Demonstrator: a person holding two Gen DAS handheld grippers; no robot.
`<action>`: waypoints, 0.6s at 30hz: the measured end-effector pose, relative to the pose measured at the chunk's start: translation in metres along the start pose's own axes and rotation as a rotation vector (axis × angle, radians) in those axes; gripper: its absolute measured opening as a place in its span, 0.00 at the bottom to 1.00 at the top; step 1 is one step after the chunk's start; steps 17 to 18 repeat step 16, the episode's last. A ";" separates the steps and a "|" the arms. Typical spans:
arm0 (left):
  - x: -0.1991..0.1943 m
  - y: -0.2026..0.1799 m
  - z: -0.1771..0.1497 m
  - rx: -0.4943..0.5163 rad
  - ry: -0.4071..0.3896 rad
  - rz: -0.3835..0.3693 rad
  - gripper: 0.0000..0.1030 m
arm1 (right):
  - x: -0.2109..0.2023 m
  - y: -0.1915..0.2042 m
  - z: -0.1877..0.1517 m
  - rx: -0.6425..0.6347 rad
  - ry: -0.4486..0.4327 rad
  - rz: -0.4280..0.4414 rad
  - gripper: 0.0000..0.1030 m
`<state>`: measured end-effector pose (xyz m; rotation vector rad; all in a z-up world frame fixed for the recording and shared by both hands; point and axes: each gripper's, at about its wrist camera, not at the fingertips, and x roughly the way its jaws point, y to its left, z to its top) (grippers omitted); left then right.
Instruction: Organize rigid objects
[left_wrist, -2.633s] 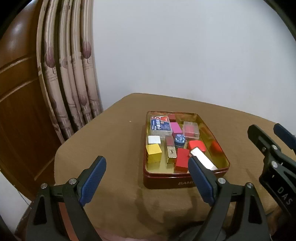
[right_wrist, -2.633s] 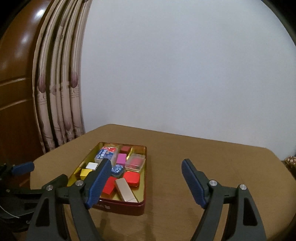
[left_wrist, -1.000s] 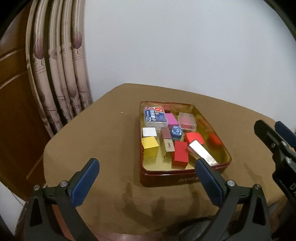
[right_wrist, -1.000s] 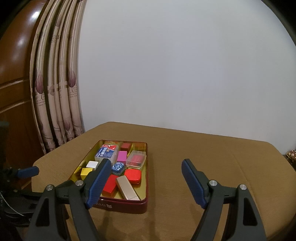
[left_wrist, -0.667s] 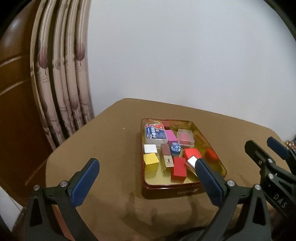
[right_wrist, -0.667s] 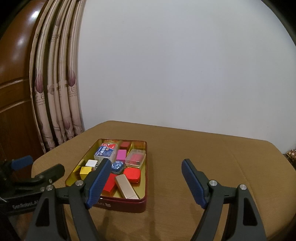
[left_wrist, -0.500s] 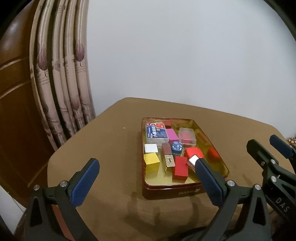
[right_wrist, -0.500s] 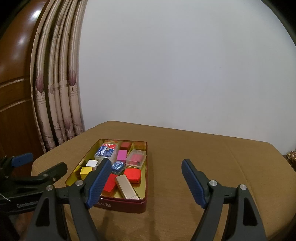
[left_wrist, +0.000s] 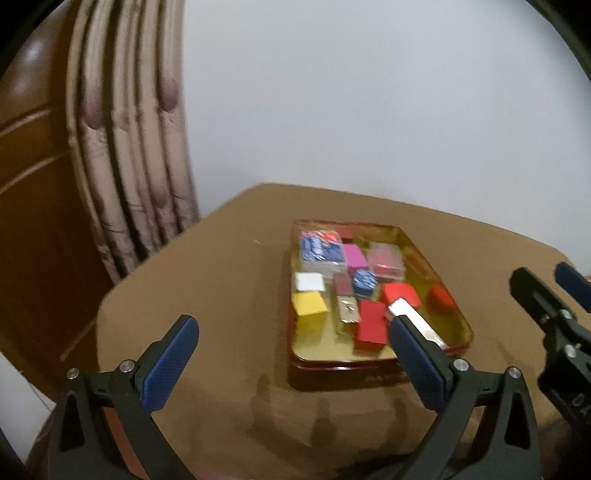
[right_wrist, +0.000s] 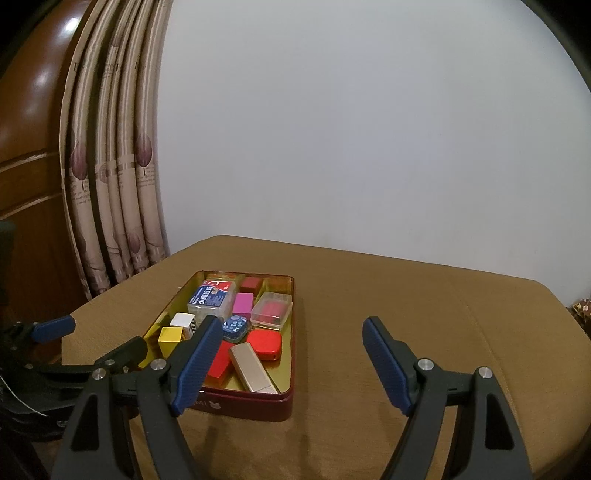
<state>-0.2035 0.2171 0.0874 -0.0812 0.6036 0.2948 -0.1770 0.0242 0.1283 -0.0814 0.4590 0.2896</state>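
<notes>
The red tin (right_wrist: 258, 402), packed with small boxes, sits on the brown surface (right_wrist: 406, 314) as before. Since 0.5 s ago the left claw (left_wrist: 291, 363) has dipped slightly, blurring its view; its jaws stay wide apart and empty. The right claw (right_wrist: 291, 363) stays spread and empty, unmoved.

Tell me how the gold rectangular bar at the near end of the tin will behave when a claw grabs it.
The gold bar looks smooth and glossy, so it may slip between pads. Its boxy, flat-sided shape suggests it is stiff and will not roll. One end leans on the red tin wall beside a red block, so it may pivot or scrape when lifted.
</notes>
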 end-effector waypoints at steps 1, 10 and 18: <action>-0.001 0.000 -0.001 0.001 -0.016 0.013 0.99 | -0.001 0.000 0.000 0.000 0.000 -0.001 0.78; -0.001 0.002 -0.003 -0.002 -0.029 0.026 0.99 | 0.001 -0.001 -0.001 0.008 0.010 0.010 0.78; -0.004 0.001 0.002 -0.008 -0.013 0.020 0.99 | 0.001 0.000 -0.001 0.008 0.010 0.012 0.78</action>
